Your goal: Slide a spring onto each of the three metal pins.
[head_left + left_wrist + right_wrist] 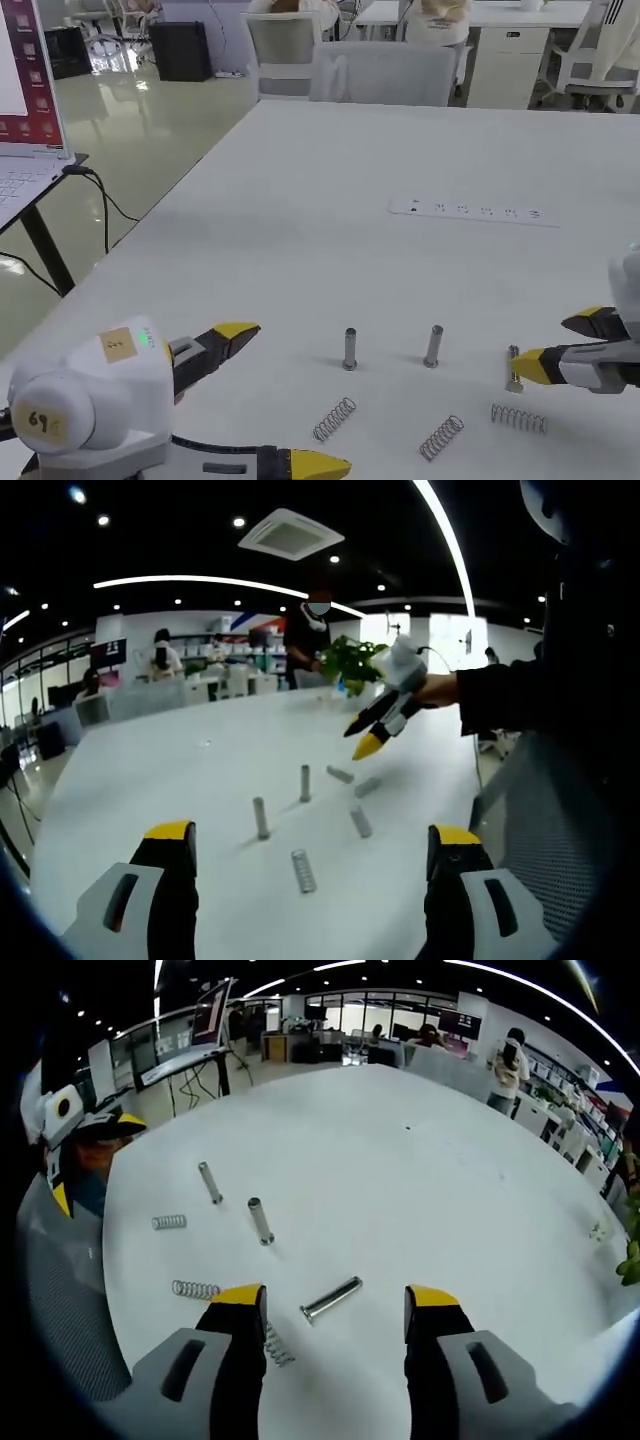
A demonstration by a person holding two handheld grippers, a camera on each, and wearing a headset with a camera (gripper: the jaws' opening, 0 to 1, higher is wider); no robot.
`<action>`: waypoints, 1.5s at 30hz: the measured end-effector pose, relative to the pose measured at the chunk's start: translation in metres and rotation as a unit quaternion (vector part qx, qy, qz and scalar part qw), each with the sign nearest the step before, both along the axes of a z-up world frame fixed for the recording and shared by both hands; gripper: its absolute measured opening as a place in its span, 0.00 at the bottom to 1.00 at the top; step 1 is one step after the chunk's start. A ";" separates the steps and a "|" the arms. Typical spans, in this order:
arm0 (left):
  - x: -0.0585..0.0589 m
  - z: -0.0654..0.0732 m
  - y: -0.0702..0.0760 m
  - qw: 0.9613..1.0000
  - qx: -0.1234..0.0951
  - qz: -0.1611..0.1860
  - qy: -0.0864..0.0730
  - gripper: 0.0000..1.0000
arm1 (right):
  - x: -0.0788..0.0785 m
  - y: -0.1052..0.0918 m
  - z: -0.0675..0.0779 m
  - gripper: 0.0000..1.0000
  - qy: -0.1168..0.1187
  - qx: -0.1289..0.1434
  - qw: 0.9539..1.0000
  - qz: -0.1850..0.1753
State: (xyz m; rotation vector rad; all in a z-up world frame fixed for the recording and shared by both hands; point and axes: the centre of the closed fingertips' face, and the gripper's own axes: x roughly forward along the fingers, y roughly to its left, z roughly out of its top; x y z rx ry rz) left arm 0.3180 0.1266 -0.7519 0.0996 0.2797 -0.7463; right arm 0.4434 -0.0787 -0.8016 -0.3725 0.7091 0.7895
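While left gripper and right gripper gape empty, we judge the fallen pin stiff and slippery: pinch it mid-shaft.

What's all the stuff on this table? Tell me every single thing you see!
metal pins: three, silver; two standing mid-table, the third pin lying on its side at the right.
springs: three, silver; lying on the table, nearer than the pins.
power strip: one, white; farther back on the table.
table: one, white.
laptop: one, open; left of the table.
chairs: several, pale; behind the table.
left gripper: one, white with yellow tips; open, near left.
right gripper: one, yellow tips; open, its jaws either side of the lying pin, not touching it.
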 end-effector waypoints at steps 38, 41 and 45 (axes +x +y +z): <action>0.001 -0.001 0.001 1.000 0.003 0.005 0.005 0.92 | -0.014 -0.009 -0.010 0.54 0.010 0.005 1.000 -0.019; 0.000 -0.001 0.001 1.000 0.002 0.005 0.005 0.92 | -0.014 -0.009 -0.010 0.54 0.011 0.004 1.000 -0.021; 0.001 0.000 0.001 1.000 0.001 0.005 0.004 0.92 | -0.015 -0.009 -0.012 0.54 0.013 0.002 1.000 -0.020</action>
